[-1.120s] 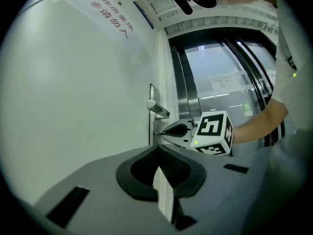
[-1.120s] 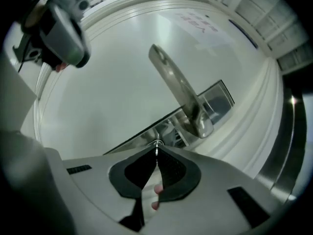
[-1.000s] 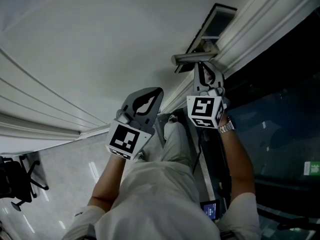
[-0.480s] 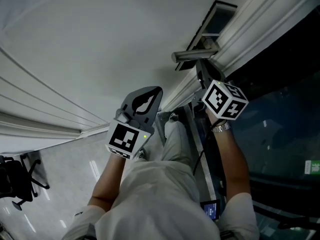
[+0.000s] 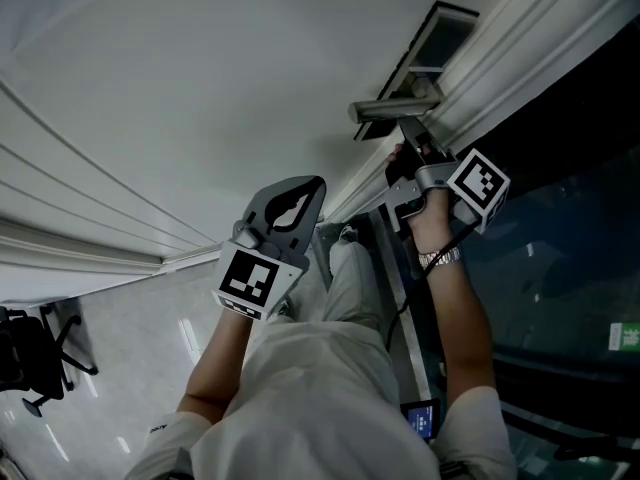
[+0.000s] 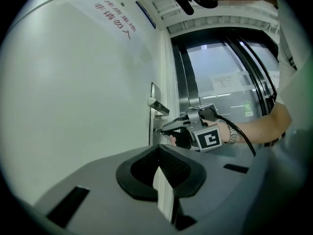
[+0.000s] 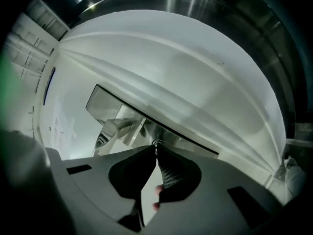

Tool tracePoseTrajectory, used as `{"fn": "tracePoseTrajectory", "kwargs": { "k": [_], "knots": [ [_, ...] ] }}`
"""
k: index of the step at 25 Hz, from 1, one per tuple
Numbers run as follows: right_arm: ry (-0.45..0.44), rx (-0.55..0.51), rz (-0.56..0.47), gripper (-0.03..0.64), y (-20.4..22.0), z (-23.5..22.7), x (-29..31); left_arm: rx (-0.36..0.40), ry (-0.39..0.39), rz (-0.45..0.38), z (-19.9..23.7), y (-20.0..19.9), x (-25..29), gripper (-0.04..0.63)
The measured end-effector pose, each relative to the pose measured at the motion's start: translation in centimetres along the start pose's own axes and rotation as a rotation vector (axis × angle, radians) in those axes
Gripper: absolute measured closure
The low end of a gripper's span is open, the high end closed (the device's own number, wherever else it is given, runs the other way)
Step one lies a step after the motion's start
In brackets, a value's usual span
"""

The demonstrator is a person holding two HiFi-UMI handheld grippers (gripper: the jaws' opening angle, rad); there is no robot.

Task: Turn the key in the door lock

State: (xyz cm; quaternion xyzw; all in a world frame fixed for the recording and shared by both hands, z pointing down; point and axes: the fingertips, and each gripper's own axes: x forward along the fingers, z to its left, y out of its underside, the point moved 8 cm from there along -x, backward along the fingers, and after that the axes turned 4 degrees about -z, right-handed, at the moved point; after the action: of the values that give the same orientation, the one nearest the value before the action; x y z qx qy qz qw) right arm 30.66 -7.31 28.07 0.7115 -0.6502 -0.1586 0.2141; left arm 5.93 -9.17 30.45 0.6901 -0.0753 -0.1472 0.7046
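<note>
1. The door handle (image 5: 392,111), a metal lever on a long lock plate (image 5: 432,36) at the edge of the white door (image 5: 200,88), was my marker for everything else.
2. Just below the handle, the right gripper (image 5: 408,144) was pressed up to the door. Its jaws were pinched together on the key (image 7: 156,148), which sat in the lock directly under the lever.
3. Only a sliver of the key showed between the jaw tips. From above, the gripper and the lever over it covered the keyhole.
4. The lever jutted out close over the right gripper's nose; I could not tell whether they touched.
5. The left gripper (image 5: 292,206) hung well to one side of the handle, pointing along the door. Its jaw tips were closed together with nothing held.
6. A wristwatch (image 5: 445,258) and a black cable (image 6: 242,133) trailed back from the right gripper, away from the handle.
7. Beyond the handle, past the door's edge, stood a dark glass panel (image 5: 560,248) carrying a paper notice (image 6: 222,80) and a small green sign (image 5: 625,336).
8. Red print (image 6: 112,16) ran high on the door above the handle.
9. An office chair (image 5: 40,358) stood on the floor far from the handle, off behind the left gripper.
</note>
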Motion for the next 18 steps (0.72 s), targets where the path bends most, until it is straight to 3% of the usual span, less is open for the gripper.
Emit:
{"fn": "tracePoseTrajectory", "kwargs": {
  "k": [4, 10, 15, 18],
  "knots": [
    [-0.019, 0.001, 0.01, 0.603, -0.1, -0.1, 0.1, 0.008, 0.002, -0.004, -0.1, 0.0, -0.1, 0.589],
    [-0.037, -0.195, 0.055, 0.573, -0.2, 0.3, -0.5, -0.008, -0.007, -0.002, -0.1, 0.1, -0.5, 0.59],
    [-0.062, -0.506, 0.114, 0.495, 0.0, 1.8, -1.1, -0.015, 0.006, 0.01, -0.4, 0.4, -0.3, 0.591],
    [0.001, -0.825, 0.136, 0.466, 0.5, 2.7, -1.4, -0.016, 0.019, 0.009, -0.8, 0.5, 0.0, 0.59]
  ]
}}
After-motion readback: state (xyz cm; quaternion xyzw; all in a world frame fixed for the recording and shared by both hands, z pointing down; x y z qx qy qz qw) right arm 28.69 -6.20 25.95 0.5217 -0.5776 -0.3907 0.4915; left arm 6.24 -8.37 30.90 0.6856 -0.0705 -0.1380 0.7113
